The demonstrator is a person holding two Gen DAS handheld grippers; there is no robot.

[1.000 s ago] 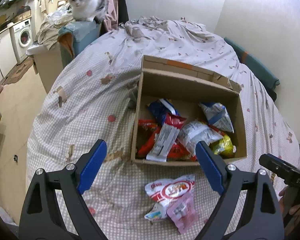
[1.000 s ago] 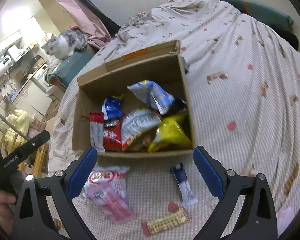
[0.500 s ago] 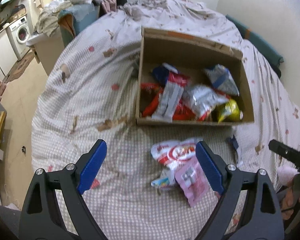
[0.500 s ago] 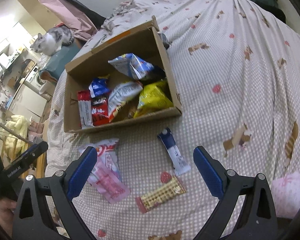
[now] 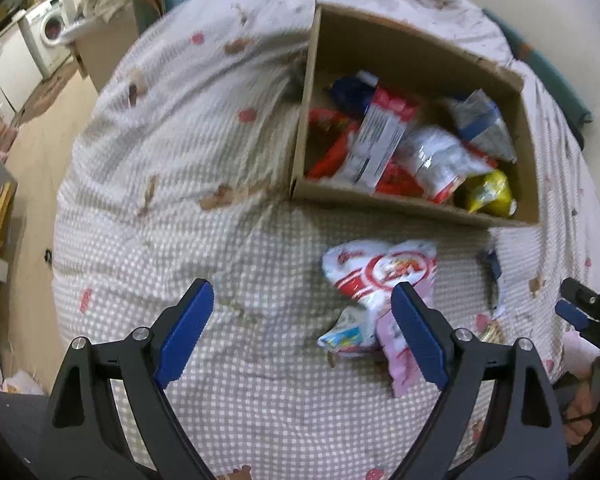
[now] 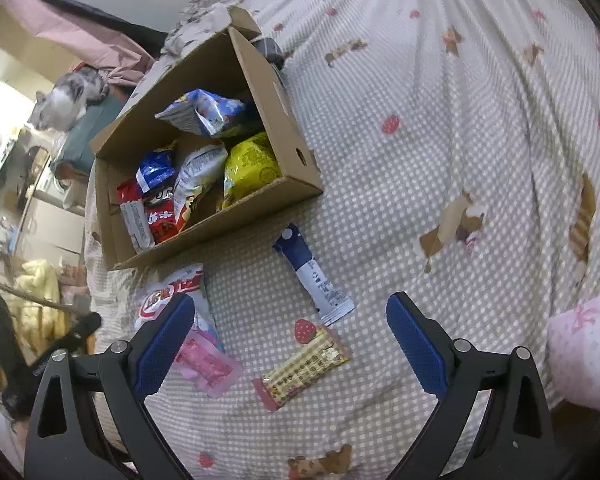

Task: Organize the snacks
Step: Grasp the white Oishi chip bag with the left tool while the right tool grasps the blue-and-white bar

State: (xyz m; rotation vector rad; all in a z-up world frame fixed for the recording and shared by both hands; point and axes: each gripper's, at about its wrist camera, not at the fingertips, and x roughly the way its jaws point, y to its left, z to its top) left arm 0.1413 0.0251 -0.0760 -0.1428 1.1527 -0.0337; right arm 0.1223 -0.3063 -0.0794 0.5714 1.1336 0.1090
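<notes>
**Loose snacks lie before the box**

Checked bedding (image 6: 440, 168) carries a cardboard box (image 6: 260, 216) of snack bags. Just before it, a blue-and-white stick packet (image 6: 312, 274) lies with its blue end toward the box, and a yellow wafer bar (image 6: 302, 368) slants beside it. Both the left gripper (image 5: 302, 332) and right gripper (image 6: 290, 344) hang released, holding nothing.

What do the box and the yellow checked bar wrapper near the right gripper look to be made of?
Box: brown corrugated cardboard by the look, matte, with raw-cut edges and folded flaps. Yellow checked bar wrapper: probably thin plastic film, slightly glossy, with crimped pink ends; too small to be sure.
</notes>
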